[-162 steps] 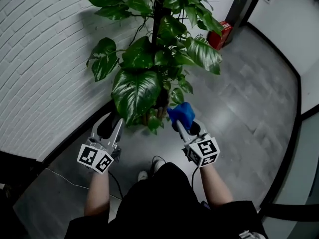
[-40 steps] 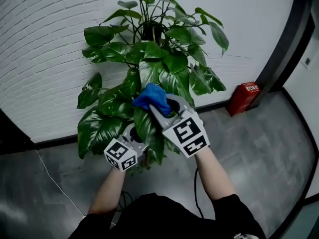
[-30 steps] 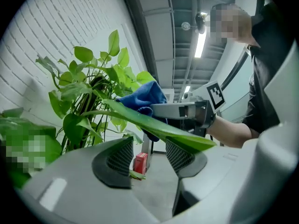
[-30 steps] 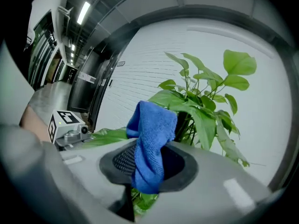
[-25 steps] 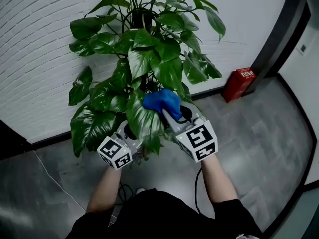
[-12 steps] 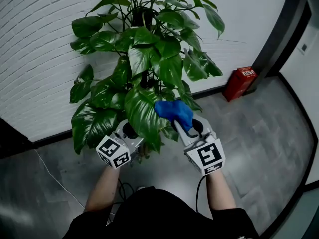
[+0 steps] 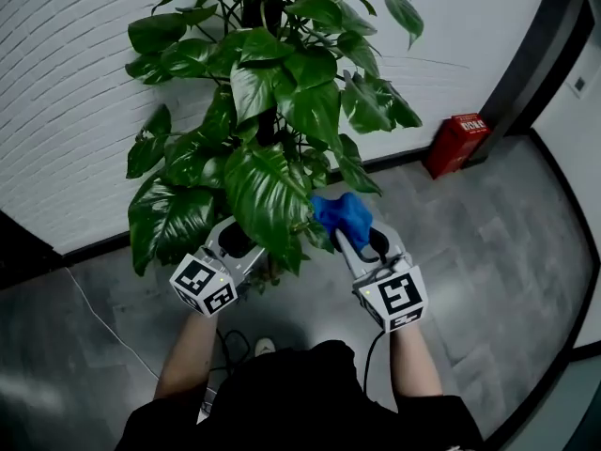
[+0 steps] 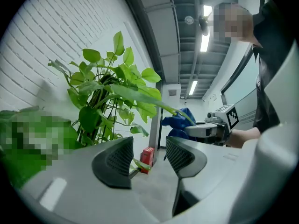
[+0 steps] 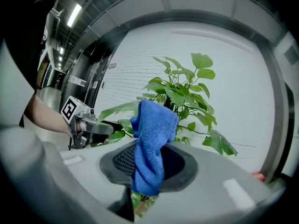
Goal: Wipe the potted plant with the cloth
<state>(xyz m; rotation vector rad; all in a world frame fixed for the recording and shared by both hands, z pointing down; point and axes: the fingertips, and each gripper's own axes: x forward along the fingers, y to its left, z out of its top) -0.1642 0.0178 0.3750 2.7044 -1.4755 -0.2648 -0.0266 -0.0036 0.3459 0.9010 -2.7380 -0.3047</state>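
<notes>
The potted plant (image 7: 272,83) stands against the white wall, and one large leaf (image 7: 266,191) hangs toward me. My left gripper (image 7: 239,244) sits under that leaf, its tips hidden by it. In the left gripper view this gripper (image 8: 148,157) is open with nothing between its pads, and the leaf (image 8: 140,96) arches above it. My right gripper (image 7: 352,236) is shut on the blue cloth (image 7: 340,212), just right of the leaf's lower edge. In the right gripper view the cloth (image 9: 154,125) hangs bunched between the jaws (image 9: 149,160), with the plant (image 9: 182,92) behind it.
A white brick wall (image 7: 66,111) runs behind and left of the plant. A red box (image 7: 457,142) sits on the grey floor by the wall at the right, next to a dark door frame (image 7: 526,54). A thin cable (image 7: 94,318) lies on the floor at the left.
My right gripper has slid down and right with the cloth, from the face of the large leaf to beside its lower edge. The left gripper has stayed under the leaf.
</notes>
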